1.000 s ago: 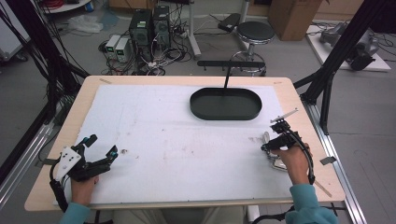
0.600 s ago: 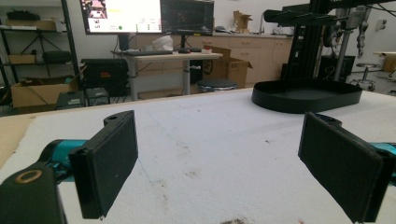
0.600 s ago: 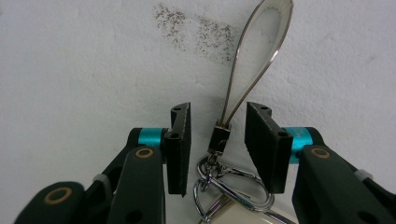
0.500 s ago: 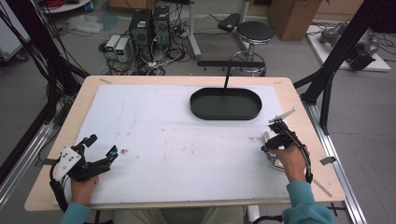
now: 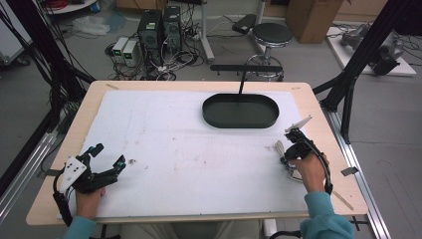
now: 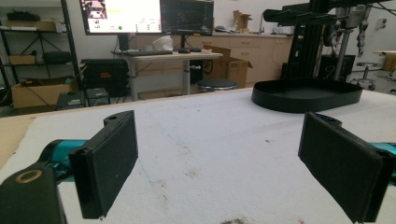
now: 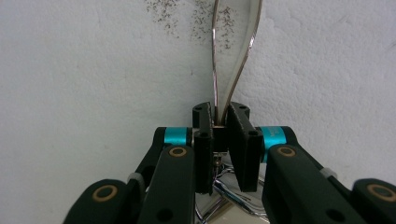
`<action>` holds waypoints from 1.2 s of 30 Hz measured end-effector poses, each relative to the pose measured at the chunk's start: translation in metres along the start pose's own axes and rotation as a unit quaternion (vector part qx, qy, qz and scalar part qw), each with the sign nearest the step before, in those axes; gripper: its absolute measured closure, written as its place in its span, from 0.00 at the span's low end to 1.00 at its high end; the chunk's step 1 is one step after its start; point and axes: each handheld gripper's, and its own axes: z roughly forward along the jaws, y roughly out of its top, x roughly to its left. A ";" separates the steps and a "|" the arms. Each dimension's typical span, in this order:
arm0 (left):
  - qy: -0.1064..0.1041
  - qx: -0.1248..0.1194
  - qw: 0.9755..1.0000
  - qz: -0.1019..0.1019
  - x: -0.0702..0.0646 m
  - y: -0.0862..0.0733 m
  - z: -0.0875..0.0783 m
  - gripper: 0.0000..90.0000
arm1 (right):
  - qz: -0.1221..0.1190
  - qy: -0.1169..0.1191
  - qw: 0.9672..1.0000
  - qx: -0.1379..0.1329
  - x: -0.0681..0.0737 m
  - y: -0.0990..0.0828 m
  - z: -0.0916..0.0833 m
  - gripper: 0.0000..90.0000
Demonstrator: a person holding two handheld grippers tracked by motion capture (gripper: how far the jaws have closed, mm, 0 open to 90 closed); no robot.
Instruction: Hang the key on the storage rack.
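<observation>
My right gripper is at the right side of the white mat, shut on the handle of a shiny metal spoon. The spoon's bowl points left, low over the mat. In the right gripper view the two jaws clamp the thin handle, and the spoon runs up and away from them. More metal cutlery lies beneath that gripper. My left gripper rests at the near left of the mat, open, with nothing between its pads. A black oval tray stands at the far middle right.
A white mat covers most of the wooden table. A black post rises behind the tray. A stool and computers on the floor stand beyond the far edge. Black frame legs flank the table.
My right gripper has edged slightly left and away from the person with the spoon in it. The left gripper has not moved.
</observation>
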 end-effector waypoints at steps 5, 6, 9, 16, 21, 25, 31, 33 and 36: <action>0.000 0.002 1.000 -0.001 0.000 0.000 0.000 0.14 | -0.005 0.002 1.000 0.004 0.000 0.001 -0.001 0.91; 0.000 0.002 1.000 -0.002 0.000 0.000 0.000 0.14 | -0.006 0.003 1.000 0.002 0.000 0.001 -0.001 0.91; 0.000 0.002 1.000 -0.001 0.000 0.000 0.000 0.14 | -0.013 0.007 1.000 -0.008 0.001 0.000 -0.003 0.91; 0.000 0.000 1.000 0.000 0.000 0.000 0.000 0.14 | -0.030 0.018 0.999 -0.042 0.002 -0.003 -0.011 0.92; 0.000 0.001 1.000 0.000 0.000 0.000 0.000 0.14 | -0.040 0.035 0.994 -0.097 0.004 -0.006 -0.024 0.92; 0.000 0.001 1.000 0.002 0.000 0.000 0.000 0.14 | -0.051 0.044 0.990 -0.127 0.006 -0.007 -0.029 0.92; 0.000 0.001 1.000 0.002 0.000 0.000 0.000 0.14 | -0.049 0.066 0.980 -0.183 0.007 -0.009 -0.040 0.92; 0.000 0.000 1.000 0.002 0.000 0.000 0.000 0.14 | -0.053 0.065 0.978 -0.193 0.008 -0.009 -0.042 0.92; 0.000 0.000 1.000 0.002 0.000 0.000 0.000 0.14 | -0.064 0.063 0.970 -0.225 0.011 -0.010 -0.048 0.92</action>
